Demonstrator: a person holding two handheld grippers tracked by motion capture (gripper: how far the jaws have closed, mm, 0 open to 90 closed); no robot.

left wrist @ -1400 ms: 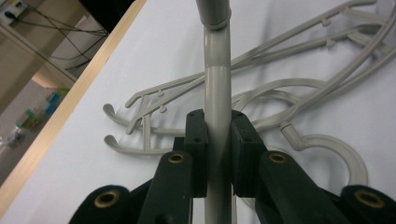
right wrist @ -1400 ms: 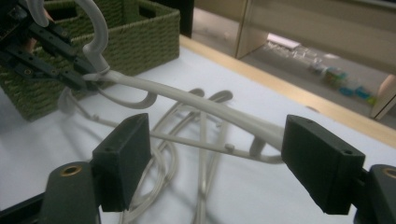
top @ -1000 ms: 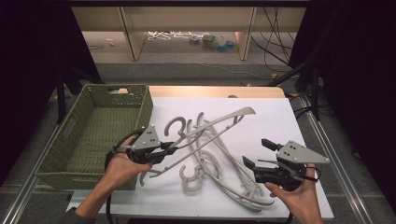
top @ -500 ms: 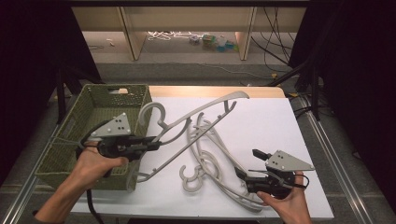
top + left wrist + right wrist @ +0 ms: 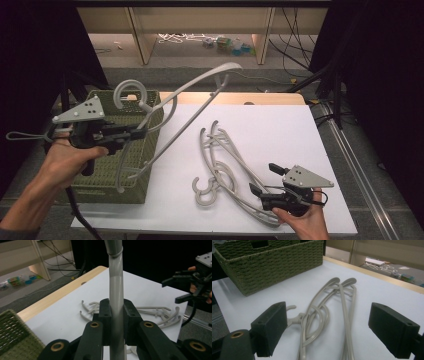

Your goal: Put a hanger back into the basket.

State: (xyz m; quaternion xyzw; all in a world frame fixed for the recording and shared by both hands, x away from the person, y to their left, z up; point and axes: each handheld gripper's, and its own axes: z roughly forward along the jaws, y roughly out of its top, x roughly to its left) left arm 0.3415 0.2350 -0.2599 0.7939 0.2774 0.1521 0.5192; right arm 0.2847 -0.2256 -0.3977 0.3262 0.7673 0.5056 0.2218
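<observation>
The left tool, level above the basket, clamps a raised hanger, while the right tool rests low, jaws just widened, empty, over the hangers on the bench.

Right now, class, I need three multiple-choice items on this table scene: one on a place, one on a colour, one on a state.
1. Where is the lifted hanger?
A. Above the basket's near right corner
B. Flat on the white sheet
C. On the floor

2. What colour is the woven basket?
A. Red
B. Green
C. Blue

3. How do the right gripper's jaws stand?
A. Clamped on a hanger
B. Open, nothing between the pads
C. Shut on the basket

Answers:
1 A: the left gripper holds it up over the basket's edge.
2 B: green weave in the high view.
3 B: the jaws gape over the hangers on the table.
</observation>
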